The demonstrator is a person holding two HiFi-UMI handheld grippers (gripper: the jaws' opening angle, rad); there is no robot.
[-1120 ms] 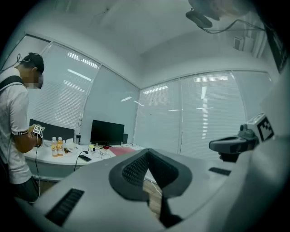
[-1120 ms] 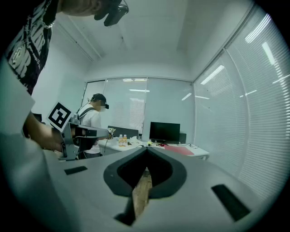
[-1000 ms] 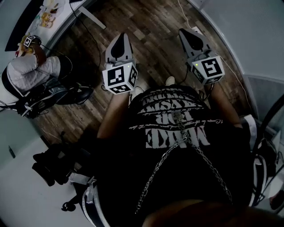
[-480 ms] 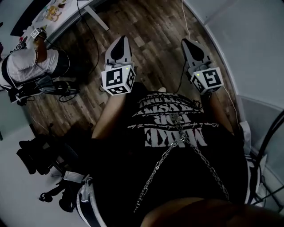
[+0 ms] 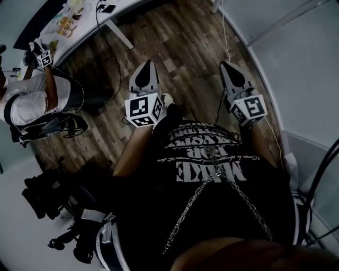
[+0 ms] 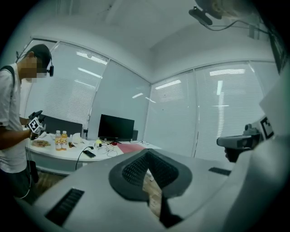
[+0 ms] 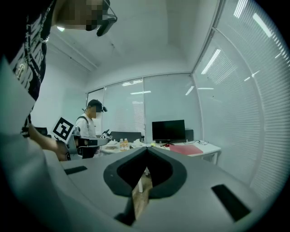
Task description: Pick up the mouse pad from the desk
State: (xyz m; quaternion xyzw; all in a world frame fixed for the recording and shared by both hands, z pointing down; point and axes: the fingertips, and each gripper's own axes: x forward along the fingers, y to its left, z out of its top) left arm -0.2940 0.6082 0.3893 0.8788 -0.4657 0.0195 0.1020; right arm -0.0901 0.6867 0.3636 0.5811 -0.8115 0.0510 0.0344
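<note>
Left claw (image 5: 146,68) (image 6: 147,154): clenched, tips meeting, nothing between them. Right claw (image 5: 226,69) (image 7: 146,150): likewise clenched and empty. Both are held side by side at waist height, apart from each other, pointing forward over the wooden floor (image 5: 180,42).

Change against half a second ago: the head view now takes in more floor ahead, and more of the white surface (image 5: 106,16) at the top left. The second person (image 5: 29,103) now has an arm raised toward that surface.

Mouse pad (image 6: 131,147) (image 7: 186,149): a flat red sheet lying on the surface (image 6: 68,156), just right of the dark monitor (image 6: 116,128) and near the surface's right end. It is well apart from both claws.

Room: the floor between the claws and the surface is open. The wall (image 5: 296,63) runs close along the right claw's side, with a white cable (image 5: 225,32) at its foot. The second person stands at the surface's left part.
</note>
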